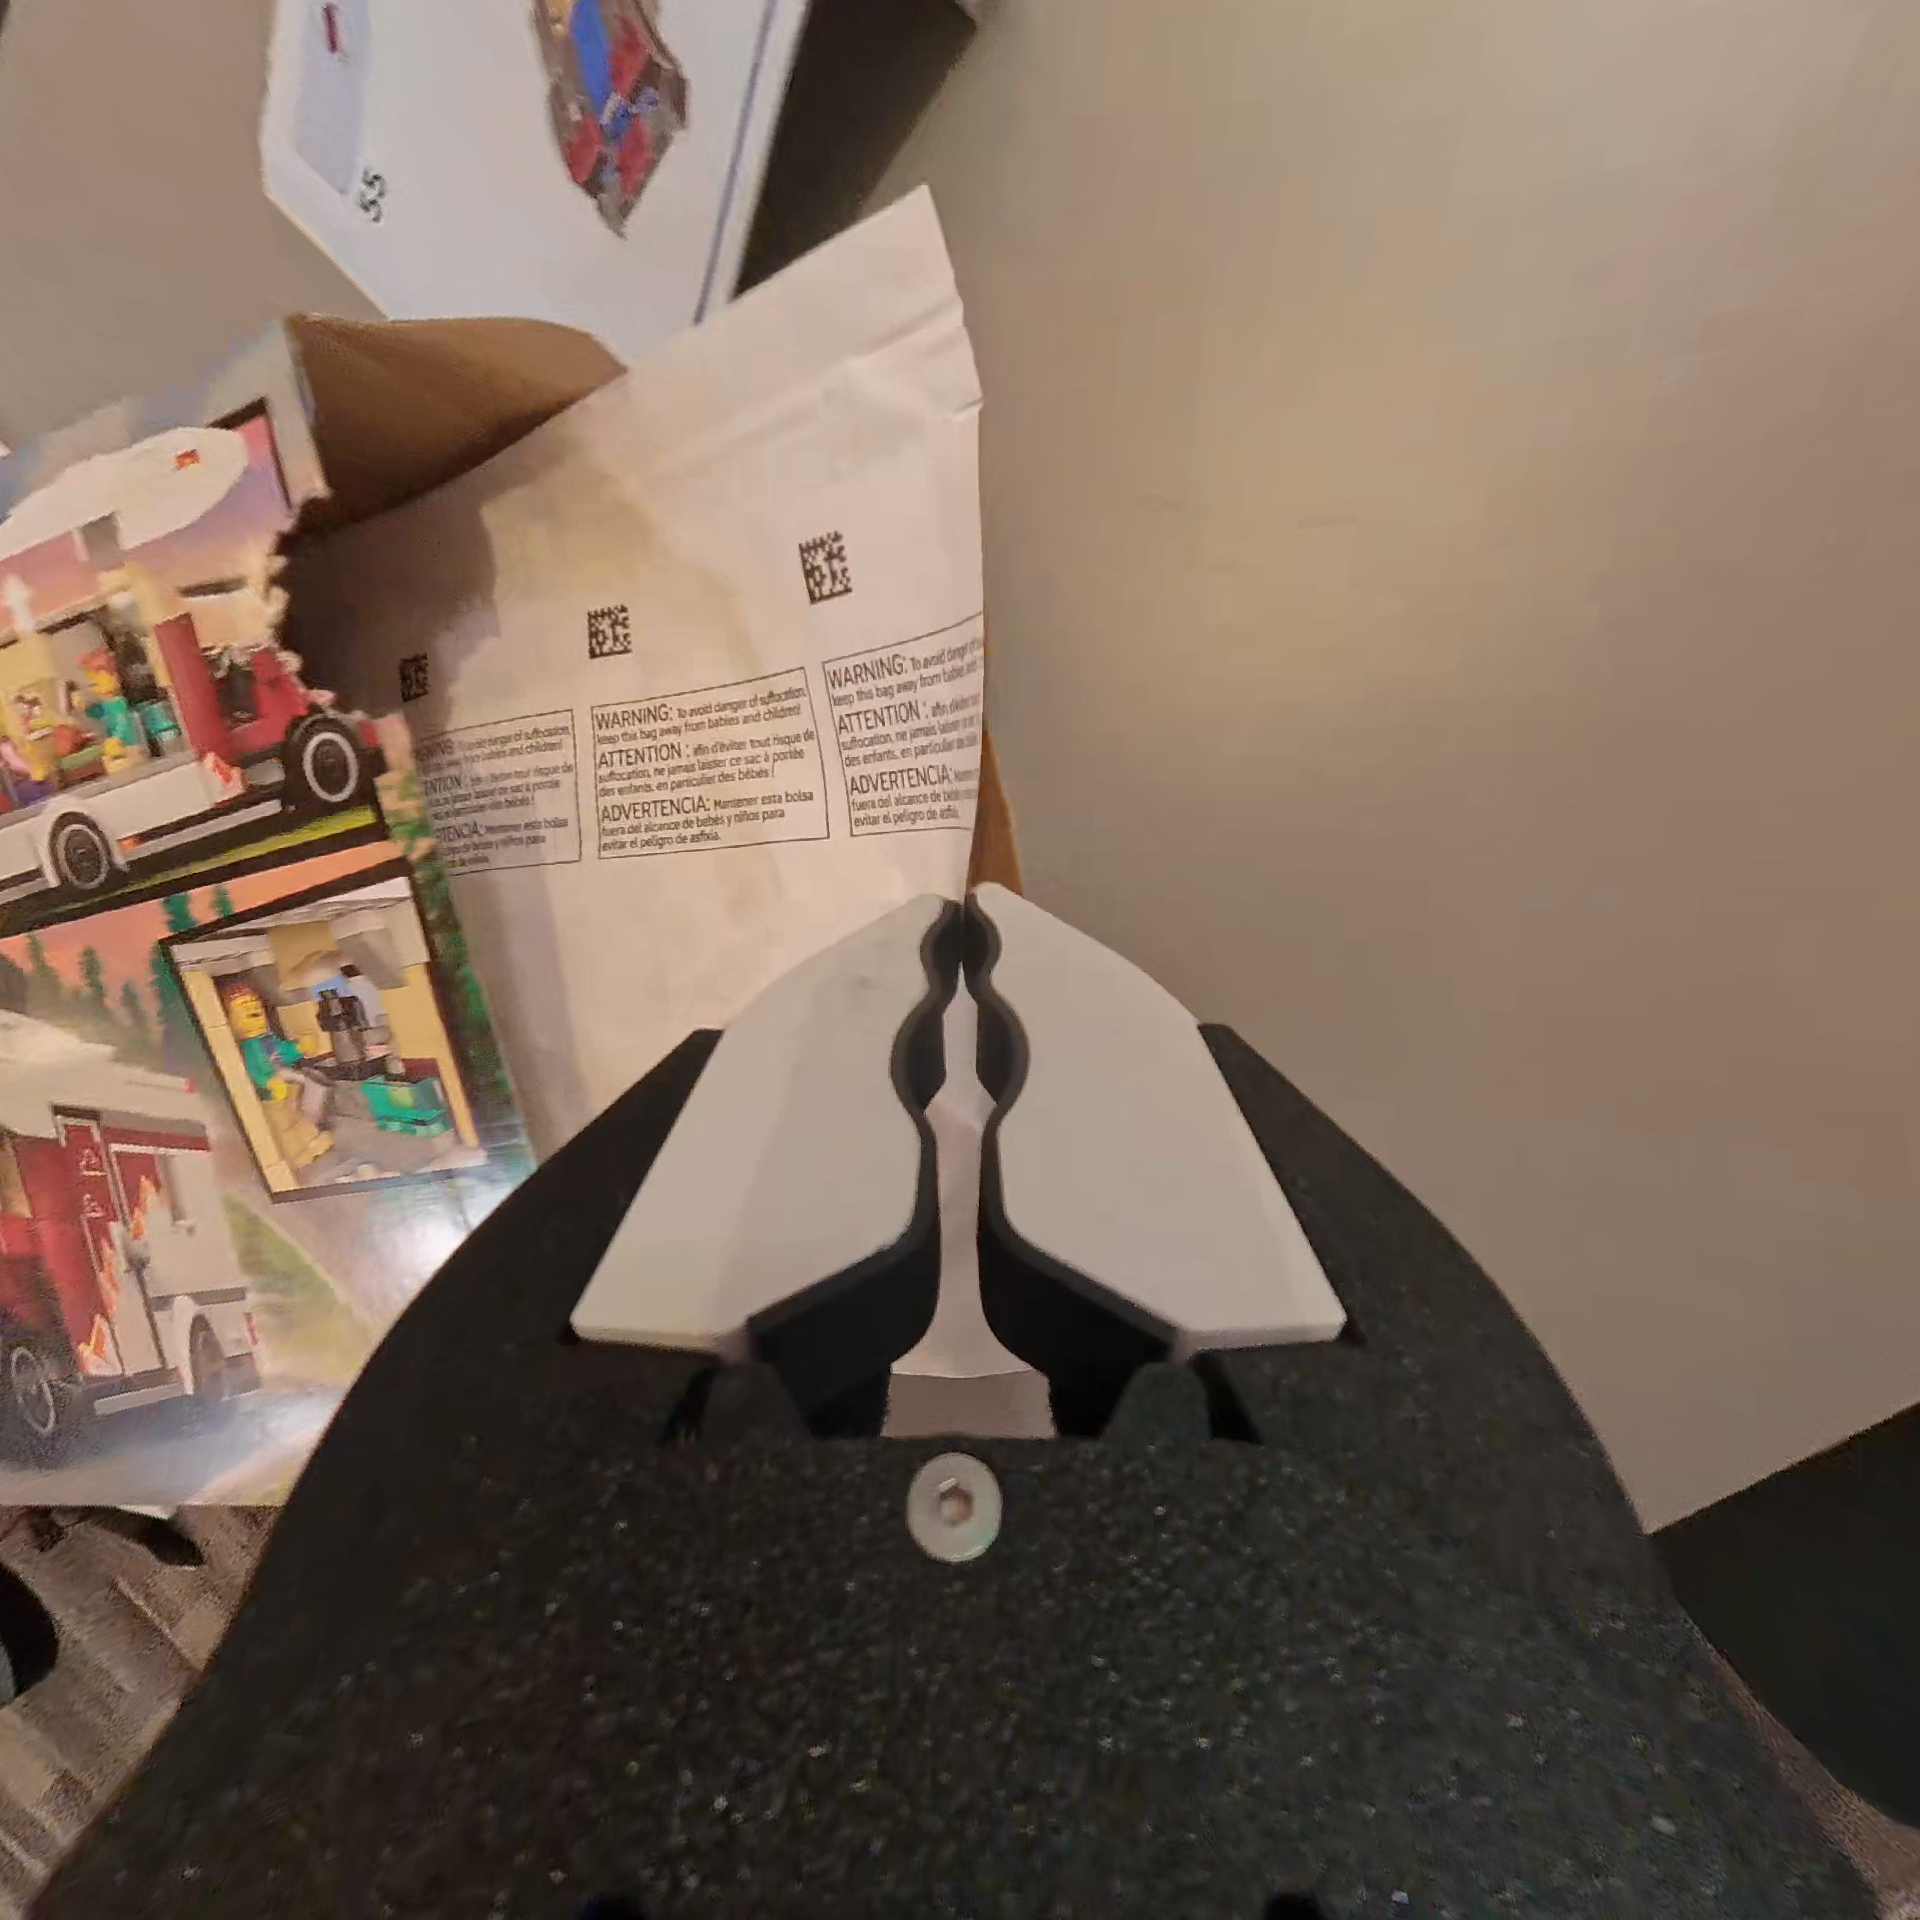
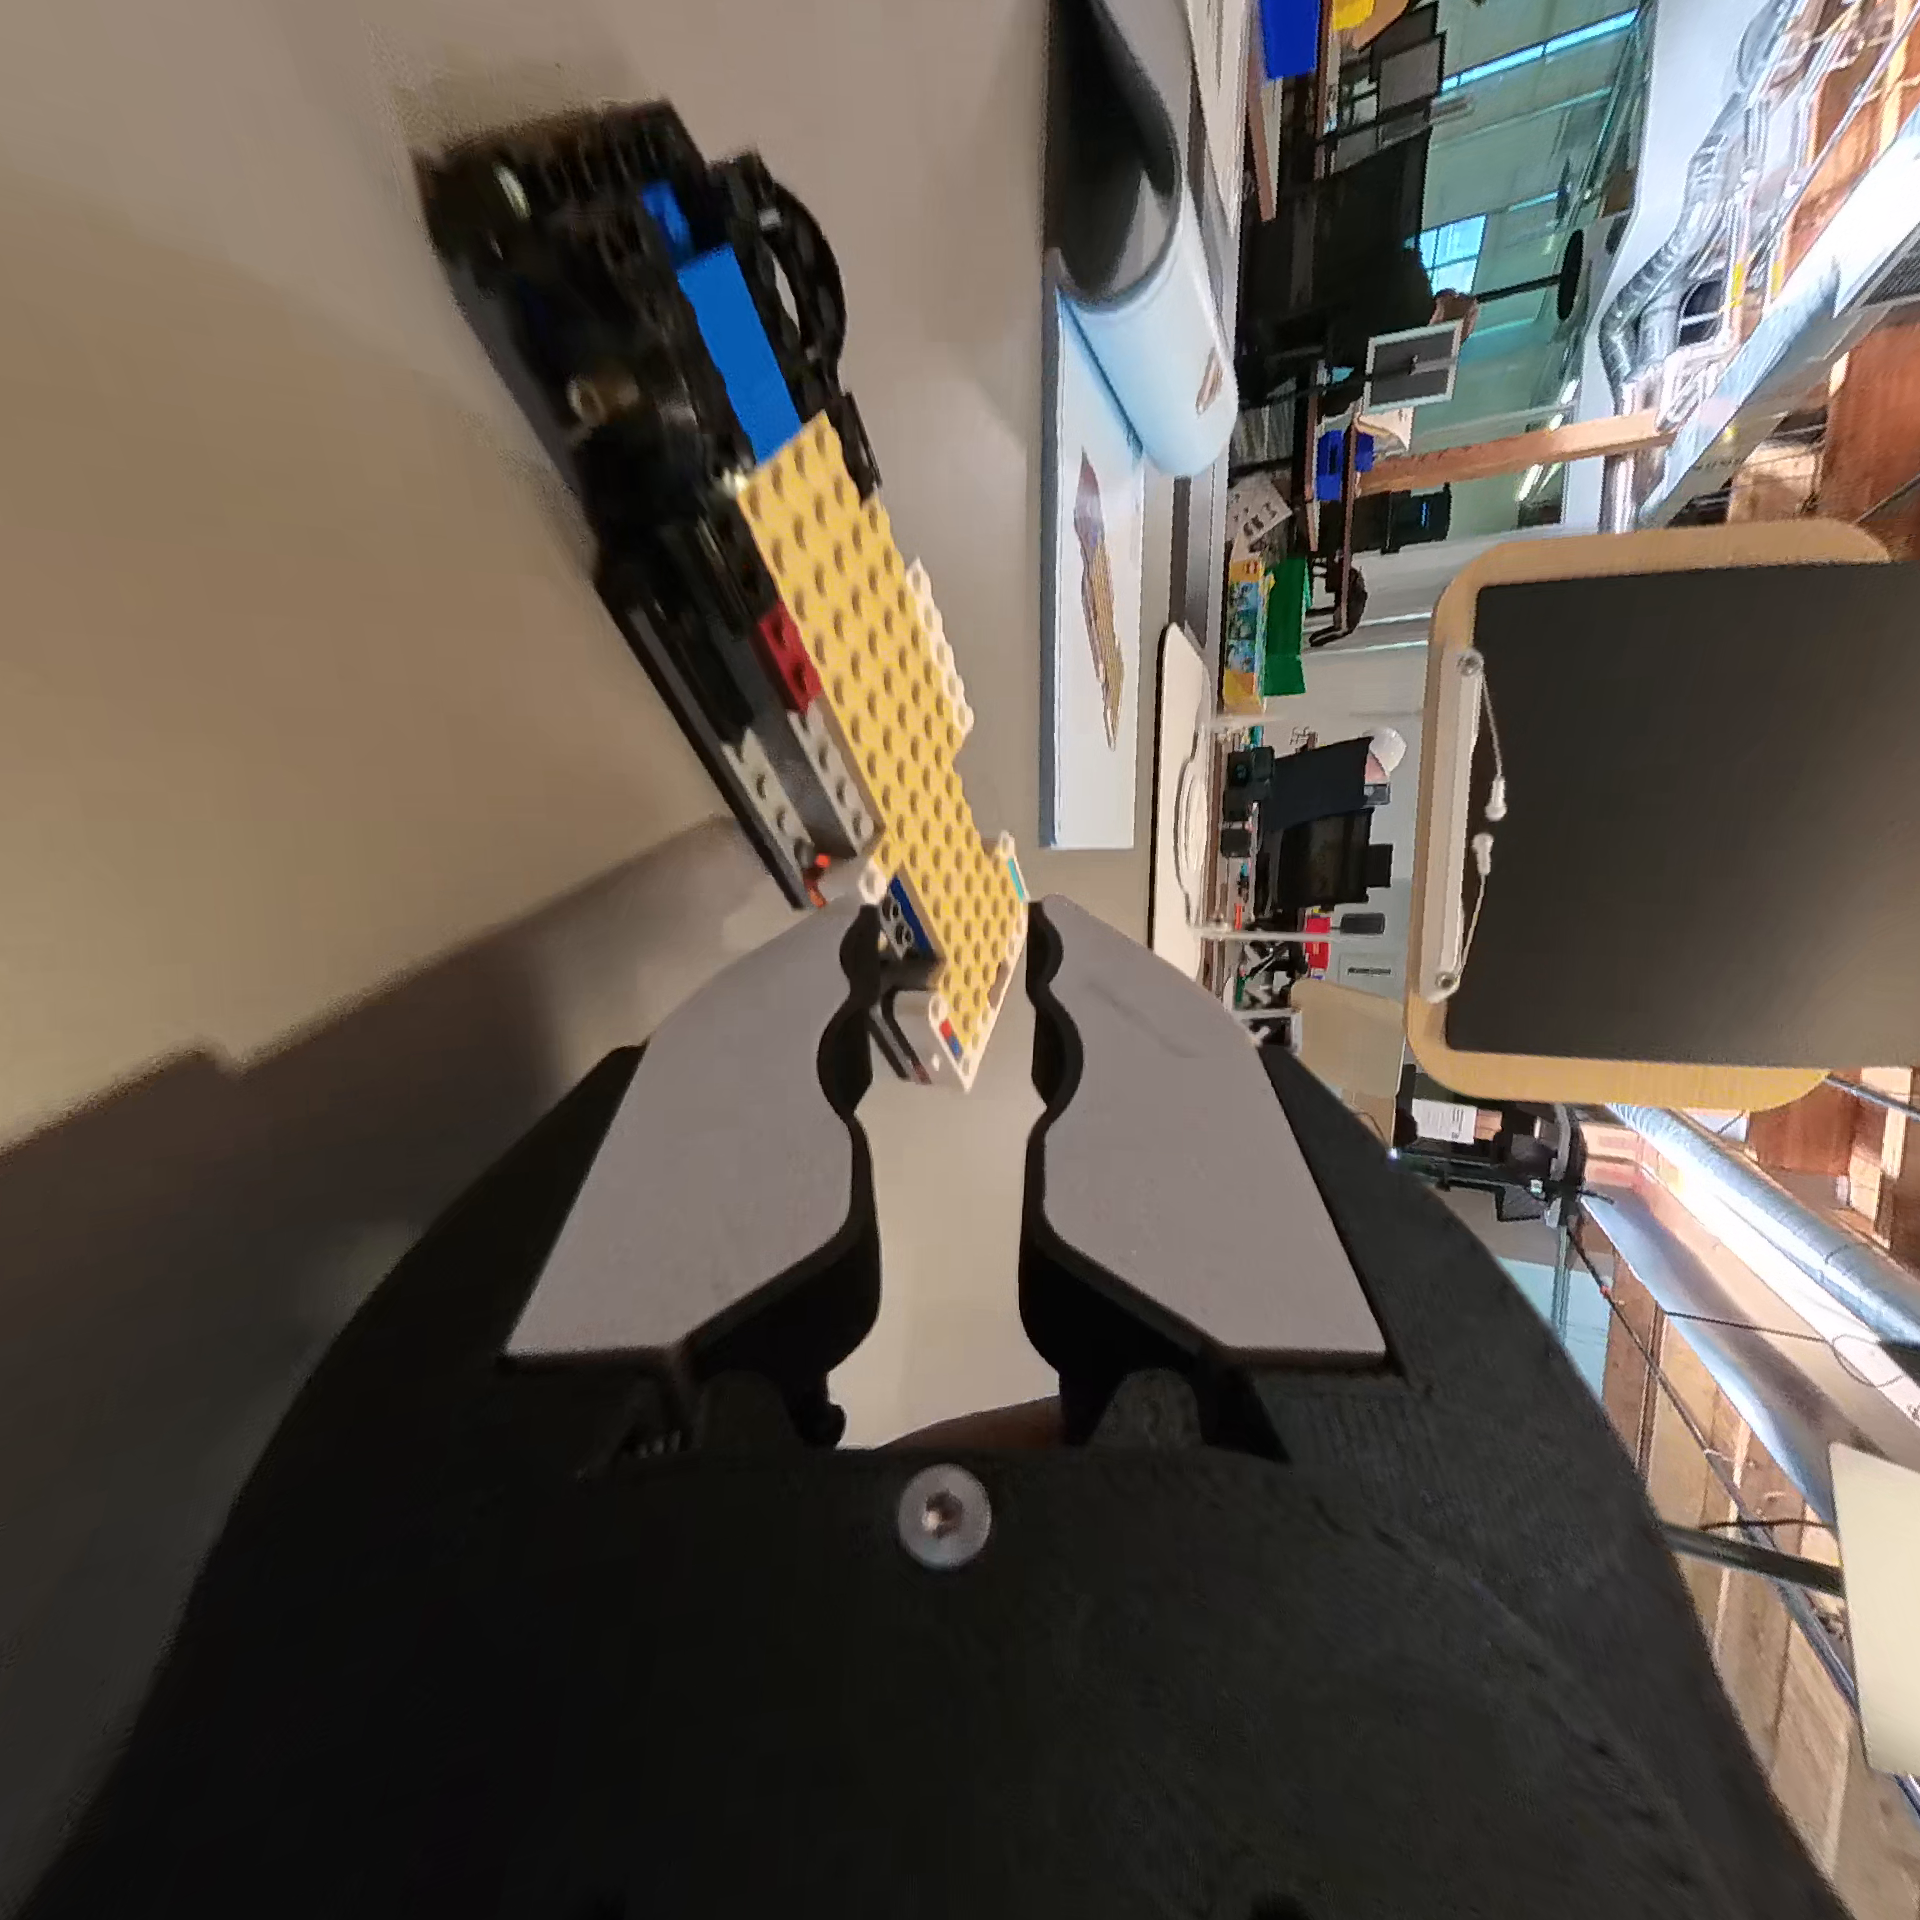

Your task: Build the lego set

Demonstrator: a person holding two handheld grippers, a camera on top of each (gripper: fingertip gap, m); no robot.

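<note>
My left gripper [image 1: 961, 909] is shut on the lower right edge of a white paper bag [image 1: 707, 540] with printed boxes; the paper runs down between the fingers. The bag sticks out of a torn cardboard box [image 1: 156, 935] with toy camper pictures. My right gripper [image 2: 945, 935] is shut on the near end of a brick-built vehicle model [image 2: 727, 540]. The model has a studded yellow plate [image 2: 883, 665] on a black chassis with blue and red bricks. One pad is against the grey underside bricks, the other against the yellow plate's edge.
A white booklet [image 1: 499, 135] lies beyond the box on the beige table [image 1: 1455, 623]. In the right wrist view a pale blue cylinder [image 2: 1153, 343], the booklet [image 2: 1091, 644] and a black panel with a wooden rim [image 2: 1662, 810] lie past the model; a cluttered workshop is behind. About 35 cm separates my left fingertips from my right.
</note>
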